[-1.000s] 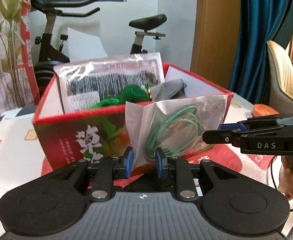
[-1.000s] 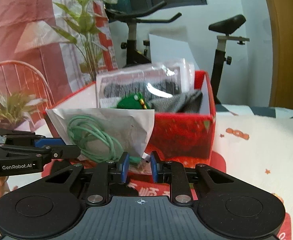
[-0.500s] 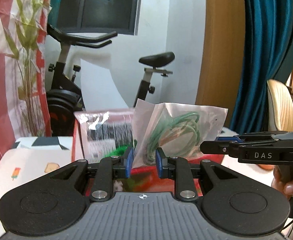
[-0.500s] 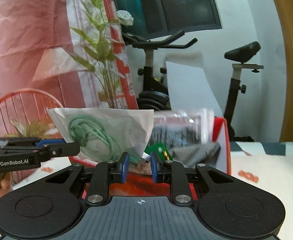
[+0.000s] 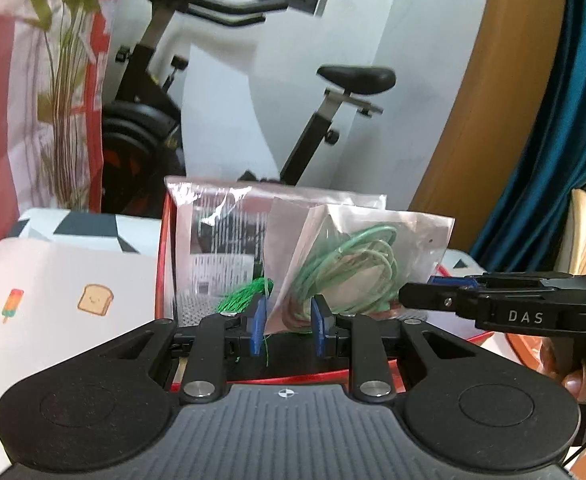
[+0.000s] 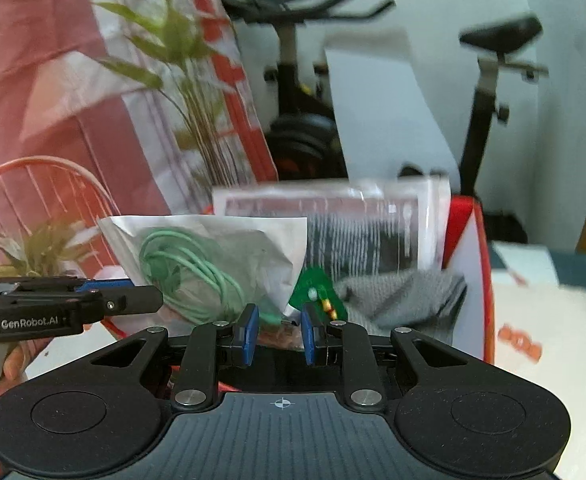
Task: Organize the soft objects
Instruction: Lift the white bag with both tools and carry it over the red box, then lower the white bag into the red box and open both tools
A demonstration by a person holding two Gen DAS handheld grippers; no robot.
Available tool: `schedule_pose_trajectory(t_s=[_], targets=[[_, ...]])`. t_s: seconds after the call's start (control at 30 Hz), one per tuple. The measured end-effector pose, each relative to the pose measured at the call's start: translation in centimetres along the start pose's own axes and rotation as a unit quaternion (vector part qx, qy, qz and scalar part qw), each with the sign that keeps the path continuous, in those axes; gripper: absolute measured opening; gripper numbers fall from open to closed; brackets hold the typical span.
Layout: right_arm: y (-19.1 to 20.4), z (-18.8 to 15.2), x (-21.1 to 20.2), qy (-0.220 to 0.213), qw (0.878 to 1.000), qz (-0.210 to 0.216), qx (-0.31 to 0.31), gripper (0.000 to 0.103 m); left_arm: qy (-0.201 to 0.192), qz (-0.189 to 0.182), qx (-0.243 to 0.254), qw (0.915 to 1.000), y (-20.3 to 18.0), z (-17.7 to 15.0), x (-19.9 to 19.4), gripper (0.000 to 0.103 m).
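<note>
A clear plastic bag point(image 5: 377, 252) with a coiled green cable hangs between both grippers, above the open red box point(image 5: 160, 264). My left gripper point(image 5: 287, 330) is shut on the bag's lower left corner. In the left wrist view the right gripper point(image 5: 419, 300) comes in from the right and pinches the bag's other side. In the right wrist view my right gripper point(image 6: 279, 334) is shut on the bag point(image 6: 213, 264) at its lower right corner, with the left gripper point(image 6: 141, 302) at the left. The red box point(image 6: 469, 280) holds a large printed packet point(image 6: 373, 232), a grey cloth point(image 6: 405, 296) and a green tasselled item point(image 5: 245, 294).
The box stands on a white cloth point(image 5: 53, 280) printed with small pictures. Behind it are an exercise bike point(image 5: 333, 92), a tall plant point(image 6: 189, 80) against a red and white hanging, a blue curtain point(image 5: 565, 140) and a red wire chair point(image 6: 41, 192).
Both grippers have risen with the bag and carried it from the box's front wall to above its opening. The box now shows lower and closer in both views.
</note>
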State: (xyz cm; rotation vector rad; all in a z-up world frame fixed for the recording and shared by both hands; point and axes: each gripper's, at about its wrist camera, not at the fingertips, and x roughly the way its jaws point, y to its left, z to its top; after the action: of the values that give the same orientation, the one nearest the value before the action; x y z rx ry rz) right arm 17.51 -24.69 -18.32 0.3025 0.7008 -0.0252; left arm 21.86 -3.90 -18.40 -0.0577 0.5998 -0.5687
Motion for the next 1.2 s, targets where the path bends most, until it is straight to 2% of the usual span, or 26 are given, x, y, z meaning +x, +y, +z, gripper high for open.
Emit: schedule_pose_trajectory(t_s=[0.27, 0.43, 0.6, 0.73, 0.9, 0.97, 1.2], targets=[[-2.0, -0.3, 1.8, 0.059, 0.996, 0.004, 0.065, 0.022, 0.056, -0.004, -0.026, 0.9981, 1.7, -0.3, 2.2, 0.028], [-2.9, -0.9, 2.3, 0.071, 0.993, -0.003, 0.091, 0.022, 0.081, -0.006, -0.038, 0.9960, 1.9, -0.4, 3.2, 0.028], [-3.1, -1.3, 2.5, 0.075, 0.992, -0.011, 0.097, 0.023, 0.082, 0.004, -0.037, 0.9959, 1.7, -0.5, 3.5, 0.029], [-3.0, -1.3, 1.6, 0.054, 0.994, -0.025, 0.090, 0.024, 0.051, 0.026, -0.025, 0.9980, 1.3, -0.6, 2.5, 0.032], [-1.6, -1.8, -0.3, 0.010, 0.998, -0.057, 0.027, 0.027, 0.021, 0.052, 0.008, 0.9984, 0.3, -0.5, 1.1, 0.035], [-1.1, -2.3, -1.2, -0.007, 0.998, -0.060, 0.011, 0.027, 0.008, 0.057, 0.015, 0.9982, 0.1, -0.5, 0.3, 0.038], [1.1, -4.5, -3.7, -0.064, 0.995, -0.063, -0.044, 0.030, -0.020, 0.067, 0.043, 0.9966, -0.5, -1.3, -2.2, 0.039]])
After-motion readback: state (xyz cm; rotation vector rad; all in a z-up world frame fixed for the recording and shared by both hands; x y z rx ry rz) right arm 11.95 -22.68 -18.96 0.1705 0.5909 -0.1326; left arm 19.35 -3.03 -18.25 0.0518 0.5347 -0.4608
